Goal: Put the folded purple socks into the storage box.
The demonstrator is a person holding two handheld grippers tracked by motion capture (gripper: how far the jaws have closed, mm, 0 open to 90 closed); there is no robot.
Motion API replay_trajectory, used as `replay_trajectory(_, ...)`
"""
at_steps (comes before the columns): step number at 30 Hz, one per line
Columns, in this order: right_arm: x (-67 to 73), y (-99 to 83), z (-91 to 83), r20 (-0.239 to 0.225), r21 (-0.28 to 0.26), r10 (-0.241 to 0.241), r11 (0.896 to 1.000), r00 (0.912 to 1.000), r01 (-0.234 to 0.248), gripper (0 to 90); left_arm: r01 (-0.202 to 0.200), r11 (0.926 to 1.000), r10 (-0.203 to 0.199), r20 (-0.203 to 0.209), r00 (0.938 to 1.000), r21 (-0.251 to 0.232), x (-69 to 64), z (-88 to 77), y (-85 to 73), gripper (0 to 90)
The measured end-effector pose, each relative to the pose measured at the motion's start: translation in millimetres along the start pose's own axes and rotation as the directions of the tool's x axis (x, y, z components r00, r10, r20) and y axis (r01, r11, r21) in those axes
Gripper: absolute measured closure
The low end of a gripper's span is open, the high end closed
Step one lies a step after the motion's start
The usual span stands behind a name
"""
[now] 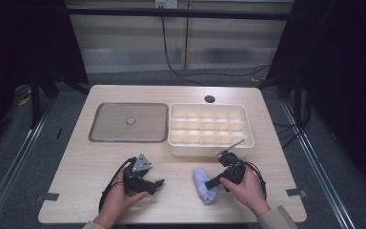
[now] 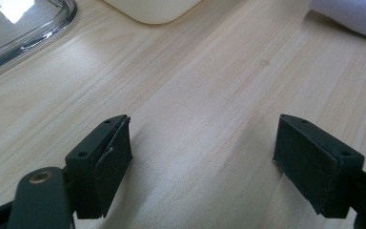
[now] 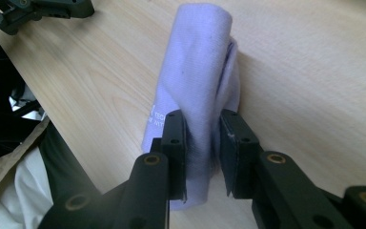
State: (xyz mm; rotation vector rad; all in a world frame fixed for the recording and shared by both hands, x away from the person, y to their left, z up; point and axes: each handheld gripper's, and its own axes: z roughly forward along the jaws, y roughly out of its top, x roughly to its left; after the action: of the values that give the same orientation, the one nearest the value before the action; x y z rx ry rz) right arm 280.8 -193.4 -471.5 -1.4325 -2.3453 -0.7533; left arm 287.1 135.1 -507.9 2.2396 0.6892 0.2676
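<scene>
We held the rolled cloth (image 3: 198, 86) on the table (image 1: 181, 200) | right gripper (image 3: 202, 138) pinched 1 end, roll's long axis running straight away from it | left gripper (image 2: 202, 157) gaped wide, idle, well apart.

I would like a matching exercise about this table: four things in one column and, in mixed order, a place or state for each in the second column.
Things:
1. pale lilac cloth
2. left gripper
3. cream divided box
4. metal tray

Places or states:
A. far left of the table, a small round item in the middle
B. pinched between the pads of the right gripper
C. far right, compartments empty
D. jaws wide apart above bare wood

Pairs: 1-B, 2-D, 3-C, 4-A
</scene>
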Motion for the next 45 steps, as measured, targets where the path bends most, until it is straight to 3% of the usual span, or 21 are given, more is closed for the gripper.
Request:
replay_trajectory(15,-1.4,15.6,-42.4,0.038,-0.002,-0.020,1.000,0.9991,0.020,74.0,0.000,1.0000,0.000,0.000,1.0000,0.000,0.0,0.0,0.0,19.7)
replay_trajectory(36,-0.3,31.7,-82.7,0.078,0.001,-0.044,0.999,0.9960,0.044,73.9,0.000,1.0000,0.000,0.000,1.0000,0.000,0.1,0.0,0.0,19.7)
replay_trajectory(45,-7.1,38.7,-103.3,0.096,0.000,-0.038,0.999,0.9946,0.038,73.8,0.009,0.9999,-0.009,0.000,1.0000,-0.007,-0.5,0.4,-0.1,19.6)
